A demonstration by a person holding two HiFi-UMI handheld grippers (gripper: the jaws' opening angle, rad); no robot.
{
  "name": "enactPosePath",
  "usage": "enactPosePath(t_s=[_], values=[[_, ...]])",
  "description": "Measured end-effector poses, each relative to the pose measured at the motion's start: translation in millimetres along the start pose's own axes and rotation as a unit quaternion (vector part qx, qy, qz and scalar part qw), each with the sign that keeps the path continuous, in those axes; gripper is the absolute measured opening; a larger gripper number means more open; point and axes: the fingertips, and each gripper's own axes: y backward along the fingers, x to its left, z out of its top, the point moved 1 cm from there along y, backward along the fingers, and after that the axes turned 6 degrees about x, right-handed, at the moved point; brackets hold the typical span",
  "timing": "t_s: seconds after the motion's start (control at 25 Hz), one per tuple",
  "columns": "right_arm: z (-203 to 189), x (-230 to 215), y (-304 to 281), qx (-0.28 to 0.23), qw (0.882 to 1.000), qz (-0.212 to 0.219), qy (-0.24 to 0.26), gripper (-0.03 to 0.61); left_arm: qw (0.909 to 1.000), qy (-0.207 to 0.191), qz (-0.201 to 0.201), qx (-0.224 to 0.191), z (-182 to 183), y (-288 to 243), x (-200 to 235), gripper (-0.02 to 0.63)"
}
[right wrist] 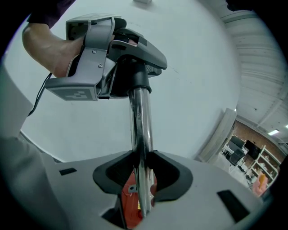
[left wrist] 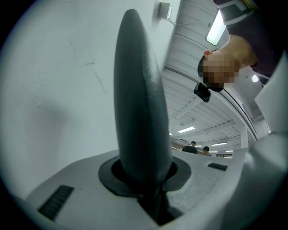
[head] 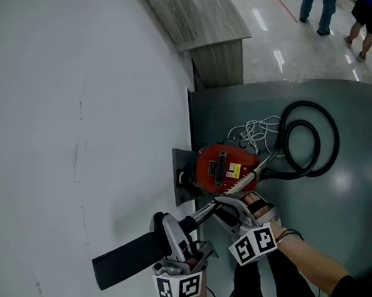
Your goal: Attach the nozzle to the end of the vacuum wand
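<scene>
Left gripper (head: 172,238): fingers clenched on black nozzle (head: 127,262), held in air beside white wall (head: 77,120). Nozzle collar meets end of chrome vacuum wand (right wrist: 140,134). Right gripper (head: 235,212): fingers grasping wand just behind that joint. Red vacuum (head: 222,167) on floor (head: 341,217) at wall's foot. Black hose (head: 311,144) coiled beside it.

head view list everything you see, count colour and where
nozzle: 1, black, bottom left
wand: 1, chrome, bottom centre
vacuum: 1, red, centre
hose: 1, black, looped right of vacuum
cord: 1, white, tangled above vacuum
counter: 1, grey wood, top
wall: 1, white, left
floor: 1, dark grey, right
people: 2, legs only, top right
left tongs: 1, grey, shut on nozzle
right tongs: 1, grey, shut on wand
</scene>
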Motion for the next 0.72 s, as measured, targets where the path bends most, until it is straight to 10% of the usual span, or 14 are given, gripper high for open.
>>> enactPosePath(t_s=[0.72], values=[[-0.3,1.3,-1.5,0.007,1.0,-0.002,0.002,0.143,0.9998,-0.02,-0.003,0.009,-5.6,-3.9,-2.7,0.072]])
